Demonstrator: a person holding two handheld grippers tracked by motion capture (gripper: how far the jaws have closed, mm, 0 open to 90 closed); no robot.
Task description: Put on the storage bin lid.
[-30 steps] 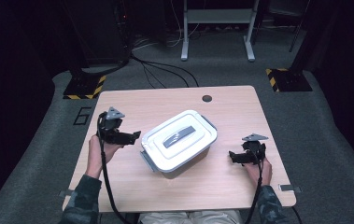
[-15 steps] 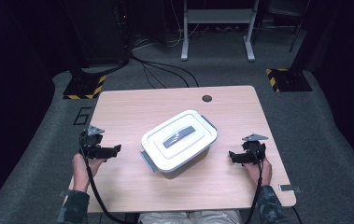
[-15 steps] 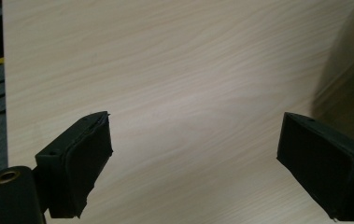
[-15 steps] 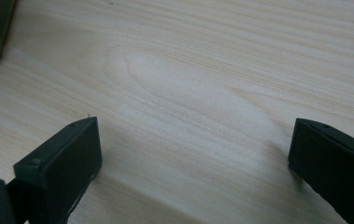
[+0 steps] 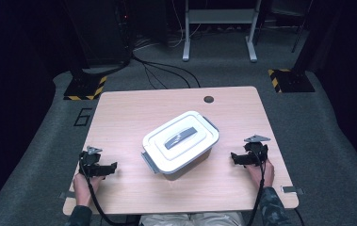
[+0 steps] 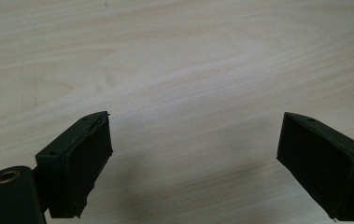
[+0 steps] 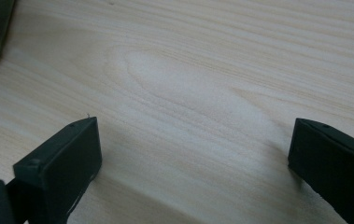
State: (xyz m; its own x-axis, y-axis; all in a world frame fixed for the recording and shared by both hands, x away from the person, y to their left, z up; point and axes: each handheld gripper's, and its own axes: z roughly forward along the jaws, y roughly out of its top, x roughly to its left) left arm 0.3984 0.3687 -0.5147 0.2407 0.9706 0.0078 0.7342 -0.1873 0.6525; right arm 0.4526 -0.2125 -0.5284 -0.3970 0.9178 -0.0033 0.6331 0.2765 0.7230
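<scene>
A white rectangular plastic box with a grey lid handle (image 5: pixel 181 143) sits mid-surface, turned askew. Left tongs (image 5: pixel 111 168) and right tongs (image 5: pixel 235 157) rest near the front corners of the pale wooden surface (image 5: pixel 133 106), both spread, empty. Approaching the box's short ends evenly seems wise; nothing blocks either path.

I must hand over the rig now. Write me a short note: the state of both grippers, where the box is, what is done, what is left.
Left gripper: open, empty, low over the light wooden table near its left front corner.
Right gripper: open, empty, to the right of the box.
White lidded plastic box with a grey handle: mid-table, lid on, touched by neither gripper.
Done: nothing visible on the box.
Left: probably bring both grippers to the box and handle it.
</scene>
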